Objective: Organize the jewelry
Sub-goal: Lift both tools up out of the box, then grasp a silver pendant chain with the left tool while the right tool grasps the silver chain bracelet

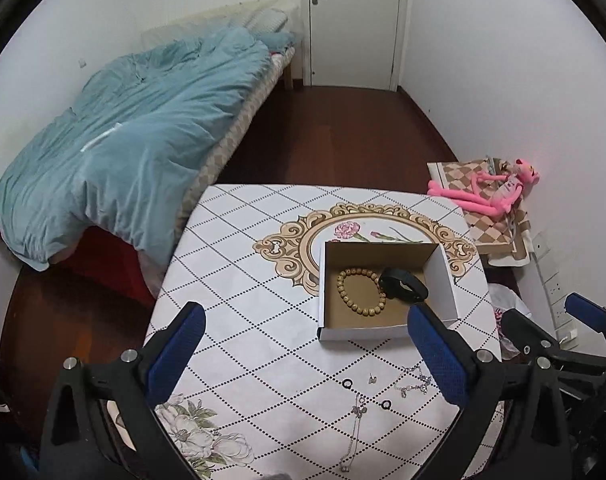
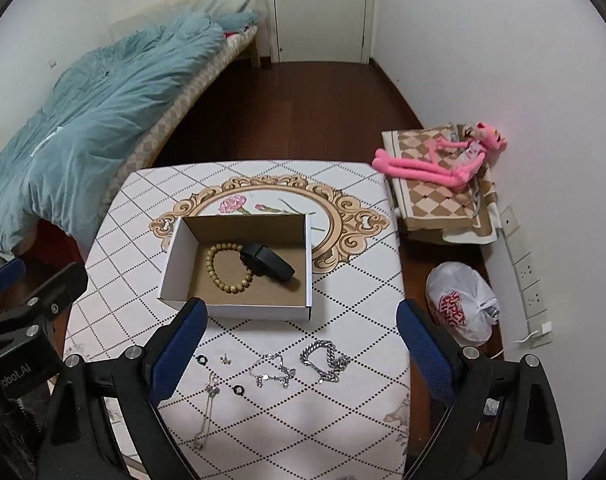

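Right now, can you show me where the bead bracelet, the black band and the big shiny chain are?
Bead bracelet (image 2: 227,267): right wrist view, on its near beads, inside the box.
Black band (image 2: 267,266): right wrist view, middle of the strap.
Big shiny chain (image 2: 323,358): right wrist view, on its thick links, on the table.

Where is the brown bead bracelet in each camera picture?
Left wrist view: the bead bracelet lies inside the box, right of centre.
Right wrist view: the bead bracelet lies in the same box, left of centre.
Shared landmark: the black band overlapping it.
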A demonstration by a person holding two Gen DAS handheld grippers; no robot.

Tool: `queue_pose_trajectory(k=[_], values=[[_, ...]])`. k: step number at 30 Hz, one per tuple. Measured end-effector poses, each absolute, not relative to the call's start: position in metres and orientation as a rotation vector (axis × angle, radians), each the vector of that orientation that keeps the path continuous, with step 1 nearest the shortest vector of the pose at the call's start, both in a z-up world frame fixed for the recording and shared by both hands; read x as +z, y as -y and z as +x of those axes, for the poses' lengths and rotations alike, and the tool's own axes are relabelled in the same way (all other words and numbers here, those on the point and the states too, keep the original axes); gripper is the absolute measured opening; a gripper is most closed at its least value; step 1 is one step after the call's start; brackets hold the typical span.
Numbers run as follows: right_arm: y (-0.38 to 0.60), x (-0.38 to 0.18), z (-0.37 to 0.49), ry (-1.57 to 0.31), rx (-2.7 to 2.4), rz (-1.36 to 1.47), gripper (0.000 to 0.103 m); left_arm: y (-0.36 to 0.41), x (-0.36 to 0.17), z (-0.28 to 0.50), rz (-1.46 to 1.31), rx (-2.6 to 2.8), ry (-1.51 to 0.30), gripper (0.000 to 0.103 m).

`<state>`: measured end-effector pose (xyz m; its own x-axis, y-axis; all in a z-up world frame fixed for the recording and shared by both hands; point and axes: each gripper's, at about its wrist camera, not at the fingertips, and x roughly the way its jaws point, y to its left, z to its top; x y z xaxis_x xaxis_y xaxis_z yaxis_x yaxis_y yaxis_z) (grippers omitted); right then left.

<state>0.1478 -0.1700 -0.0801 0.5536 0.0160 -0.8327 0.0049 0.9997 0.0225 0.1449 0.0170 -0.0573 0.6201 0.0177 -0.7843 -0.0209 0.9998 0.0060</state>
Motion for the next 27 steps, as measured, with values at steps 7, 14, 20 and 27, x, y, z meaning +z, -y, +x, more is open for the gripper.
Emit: queue_pose_trajectory(k=[7, 14, 20, 27], values=[[0.169, -0.066, 0.131, -0.955, 0.011, 0.034, 0.097, -0.024, -0.05, 0.13, -0.014, 0.036, -0.879, 0.103], [0.189, -0.099, 0.121, -1.024, -0.002, 0.121, 0.097, -0.032, -0.074, 0.119, -0.034, 0.063, -0.894, 0.103], [0.225, -0.172, 0.11, -1.154, -0.058, 0.229, 0.096, -0.033, -0.135, 0.113, -0.03, 0.09, -1.002, 0.103], [0.24, -0.229, 0.09, -1.259, -0.088, 0.276, 0.094, -0.025, -0.196, 0.085, 0.005, 0.034, -1.184, 0.103]])
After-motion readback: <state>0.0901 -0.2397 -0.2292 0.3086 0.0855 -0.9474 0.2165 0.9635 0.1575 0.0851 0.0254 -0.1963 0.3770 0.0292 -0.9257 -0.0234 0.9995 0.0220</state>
